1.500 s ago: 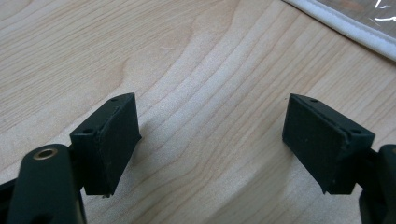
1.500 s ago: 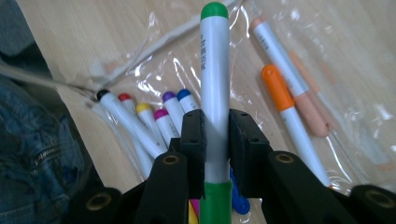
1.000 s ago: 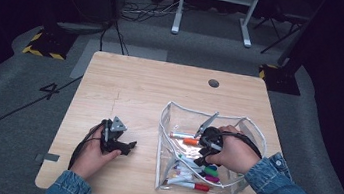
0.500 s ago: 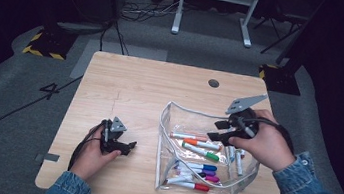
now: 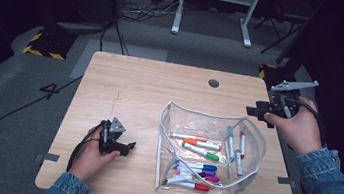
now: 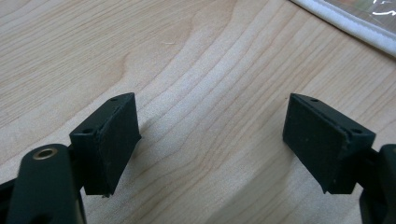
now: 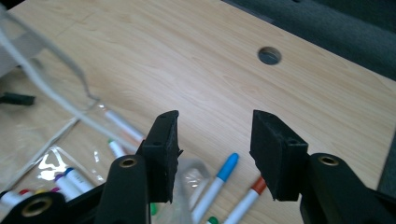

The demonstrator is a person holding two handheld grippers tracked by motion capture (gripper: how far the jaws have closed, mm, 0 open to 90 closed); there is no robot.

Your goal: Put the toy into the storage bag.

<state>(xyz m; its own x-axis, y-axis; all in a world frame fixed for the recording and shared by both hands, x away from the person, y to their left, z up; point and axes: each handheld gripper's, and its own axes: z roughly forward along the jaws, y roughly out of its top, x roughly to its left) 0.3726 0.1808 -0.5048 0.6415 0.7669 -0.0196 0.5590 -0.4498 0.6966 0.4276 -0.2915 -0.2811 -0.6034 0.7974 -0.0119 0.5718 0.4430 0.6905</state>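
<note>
A clear plastic pouch (image 5: 255, 144) lies open on the right half of the wooden table (image 5: 151, 89), with several coloured markers (image 5: 201, 144) inside. My left gripper (image 5: 129, 146) rests low on the table just left of the pouch, and in the left gripper view the left gripper (image 6: 210, 140) stands open over bare wood. My right gripper (image 5: 255, 111) hangs above the table's right edge, beyond the pouch. Its jaws have just been opening and the right gripper (image 7: 215, 149) is open with nothing between the pads. Below it lie a blue-capped marker (image 7: 220, 178) and an orange-capped marker (image 7: 248, 197).
A round cable hole (image 5: 213, 83) sits near the table's far edge. The pouch's white rim (image 6: 345, 18) lies just ahead of the left jaws. On the floor behind stand a white frame (image 5: 211, 11) and a yellow-black striped block (image 5: 43, 45). Cables trail from both grippers.
My right hand has lifted out of the pouch and swung right and back to the table's right edge. The left hand has stayed put.
</note>
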